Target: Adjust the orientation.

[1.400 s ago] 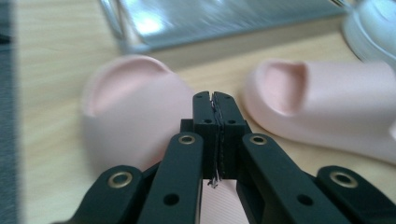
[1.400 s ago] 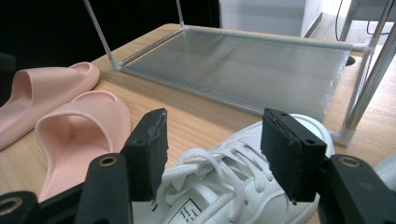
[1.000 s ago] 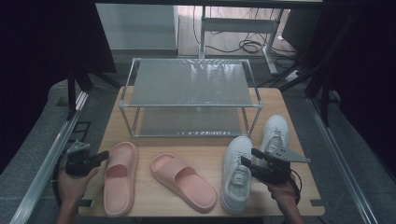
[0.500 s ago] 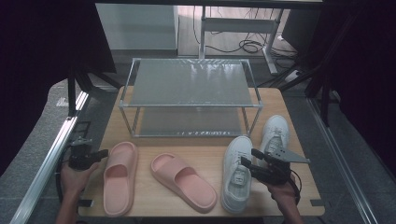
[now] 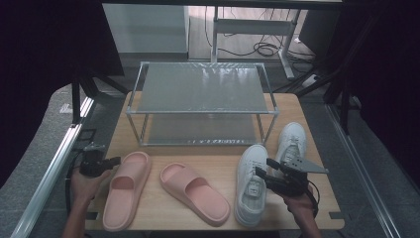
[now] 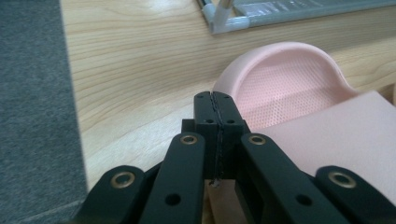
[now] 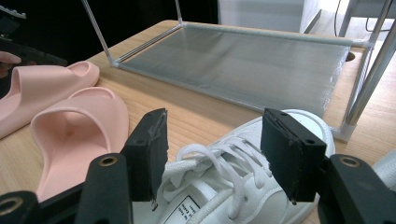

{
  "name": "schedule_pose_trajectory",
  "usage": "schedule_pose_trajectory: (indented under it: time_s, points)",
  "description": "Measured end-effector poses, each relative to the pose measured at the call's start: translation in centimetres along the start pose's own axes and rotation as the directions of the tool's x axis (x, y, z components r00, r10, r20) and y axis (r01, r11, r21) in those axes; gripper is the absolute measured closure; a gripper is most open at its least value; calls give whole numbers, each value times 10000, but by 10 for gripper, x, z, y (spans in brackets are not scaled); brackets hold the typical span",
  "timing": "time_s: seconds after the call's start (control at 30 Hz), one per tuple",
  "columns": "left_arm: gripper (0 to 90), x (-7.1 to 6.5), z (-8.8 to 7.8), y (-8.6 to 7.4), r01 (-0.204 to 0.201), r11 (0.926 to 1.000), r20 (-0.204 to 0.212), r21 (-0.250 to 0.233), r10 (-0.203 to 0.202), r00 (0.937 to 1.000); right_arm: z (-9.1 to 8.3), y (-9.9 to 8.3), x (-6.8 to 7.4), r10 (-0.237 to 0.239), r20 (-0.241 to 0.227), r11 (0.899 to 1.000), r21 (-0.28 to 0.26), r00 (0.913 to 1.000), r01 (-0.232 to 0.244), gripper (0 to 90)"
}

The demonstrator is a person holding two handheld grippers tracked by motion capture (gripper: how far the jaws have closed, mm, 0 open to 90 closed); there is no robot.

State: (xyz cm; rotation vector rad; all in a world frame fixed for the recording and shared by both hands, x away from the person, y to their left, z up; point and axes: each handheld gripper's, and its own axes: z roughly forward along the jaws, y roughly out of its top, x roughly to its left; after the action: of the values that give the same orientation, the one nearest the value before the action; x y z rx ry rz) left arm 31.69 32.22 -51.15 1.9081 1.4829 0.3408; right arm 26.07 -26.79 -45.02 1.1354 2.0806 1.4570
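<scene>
Overhead, a dim room surrounds the wooden table (image 5: 213, 153); left claw (image 5: 117, 160) closed, right claw (image 5: 264, 167) open.

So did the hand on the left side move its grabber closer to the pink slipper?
Yes. In the high view the left gripper has slid toward the left pink slipper, whose heel end it now nearly reaches. The slipper itself stayed put.

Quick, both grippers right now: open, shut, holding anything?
Left gripper: shut, empty, beside the left pink slipper.
Right gripper: open, jaws astride the white sneaker, not gripping.
</scene>
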Motion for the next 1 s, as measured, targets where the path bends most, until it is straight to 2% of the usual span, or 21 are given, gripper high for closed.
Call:
schedule_pose_trajectory:
  time_s: [0.57,0.67,0.77,0.83,0.9,0.97,1.0]
  points:
    - [891,-17,11,10,-543,9984,361,135,538,9979,0,-1,0,-15,12,10000,21,10000,15,421]
    - [889,-18,13,11,-455,9990,579,57,451,9973,1,-1,1,-3,-7,10000,42,10000,3,421]
    - [876,-19,12,11,-499,9988,552,-5,499,9972,1,-1,1,-14,-1,10000,42,10000,14,421]
    - [866,-18,8,11,-494,9986,500,-190,503,9975,1,-1,1,-16,6,10000,32,10000,16,421]
    - [832,-15,-6,10,-473,9957,375,-793,504,9980,0,-2,0,-9,29,10000,30,10000,9,421]
    - [782,-14,-10,10,-505,9942,317,-949,537,9981,0,-2,0,26,29,10000,33,10000,-26,421]
    - [782,-13,-21,8,-664,9888,60,-1337,678,9977,0,-2,0,27,38,10000,25,10000,-27,421]
